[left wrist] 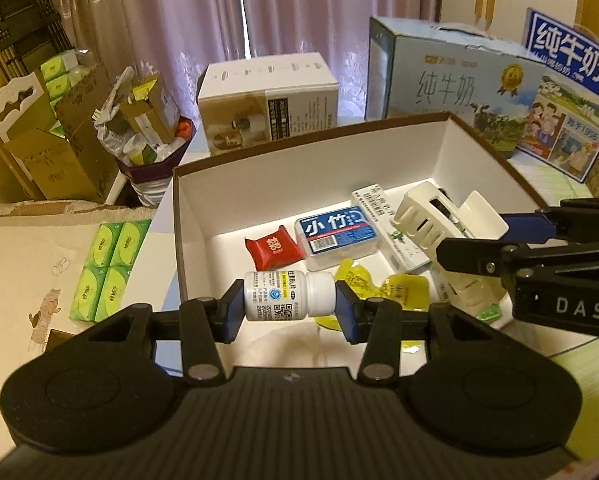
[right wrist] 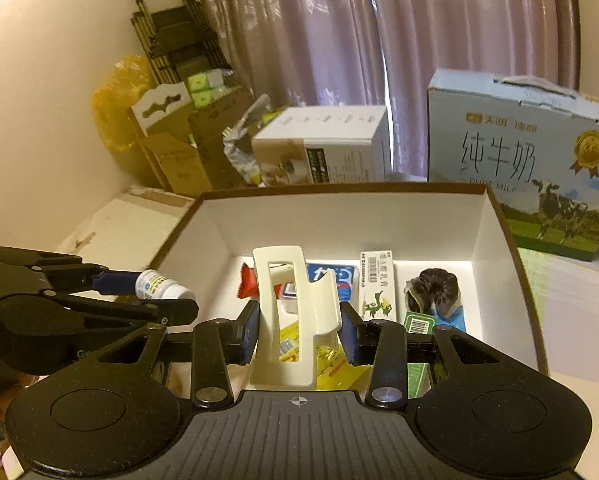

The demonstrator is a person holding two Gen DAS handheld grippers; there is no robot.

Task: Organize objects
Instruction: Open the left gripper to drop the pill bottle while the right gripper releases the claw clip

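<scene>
My left gripper (left wrist: 289,308) is shut on a small white pill bottle (left wrist: 289,295), held sideways over the near left corner of the open white box (left wrist: 299,168). The right gripper (right wrist: 299,332) is shut on a cream hair claw clip (right wrist: 289,316), which hangs above the box's near side. In the left wrist view the right gripper (left wrist: 495,236) comes in from the right with the clip (left wrist: 447,220). The right wrist view shows the left gripper (right wrist: 139,292) at the left with the bottle (right wrist: 161,286). Inside the box lie a red packet (left wrist: 273,247), a blue-labelled case (left wrist: 337,236), a long white carton (right wrist: 377,284), yellow sachets (left wrist: 379,284) and a dark scrunchie (right wrist: 435,288).
Behind the box stand a white carton (left wrist: 269,100) and two milk cartons (left wrist: 455,84), (left wrist: 571,92) before a pink curtain. Green tissue packs (left wrist: 107,270) lie on the cloth left of the box. Cardboard boxes and a full bin (left wrist: 151,160) crowd the far left.
</scene>
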